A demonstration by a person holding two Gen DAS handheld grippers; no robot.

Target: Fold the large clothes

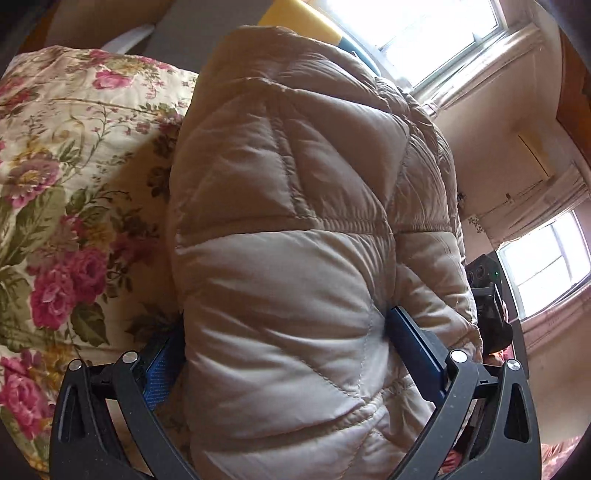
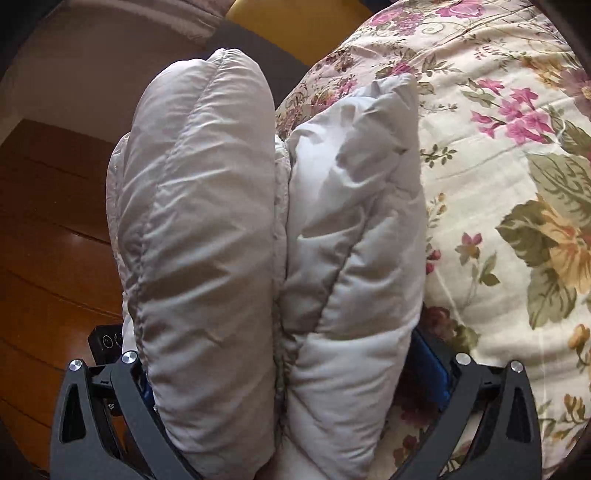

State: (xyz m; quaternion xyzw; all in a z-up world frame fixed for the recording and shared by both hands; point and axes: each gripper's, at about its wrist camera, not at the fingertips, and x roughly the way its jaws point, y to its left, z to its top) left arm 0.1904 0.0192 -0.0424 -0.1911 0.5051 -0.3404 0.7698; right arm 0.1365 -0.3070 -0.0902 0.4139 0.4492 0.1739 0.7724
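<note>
A puffy beige quilted jacket (image 1: 295,221) fills the middle of the left wrist view, bunched thick between the blue pads of my left gripper (image 1: 284,343), which is shut on it. In the right wrist view the same jacket (image 2: 229,221) shows as two padded folds side by side, squeezed between the fingers of my right gripper (image 2: 291,365), shut on it as well. The jacket hangs lifted beside the floral bedspread (image 2: 498,166). Most of the fingertips are hidden by the fabric.
The floral bedspread (image 1: 66,184) lies to the left in the left wrist view. Bright windows (image 1: 424,29) stand behind. A wooden floor (image 2: 55,240) runs along the bed's edge. A yellow object (image 2: 295,26) sits at the back. A black device (image 1: 484,288) shows at right.
</note>
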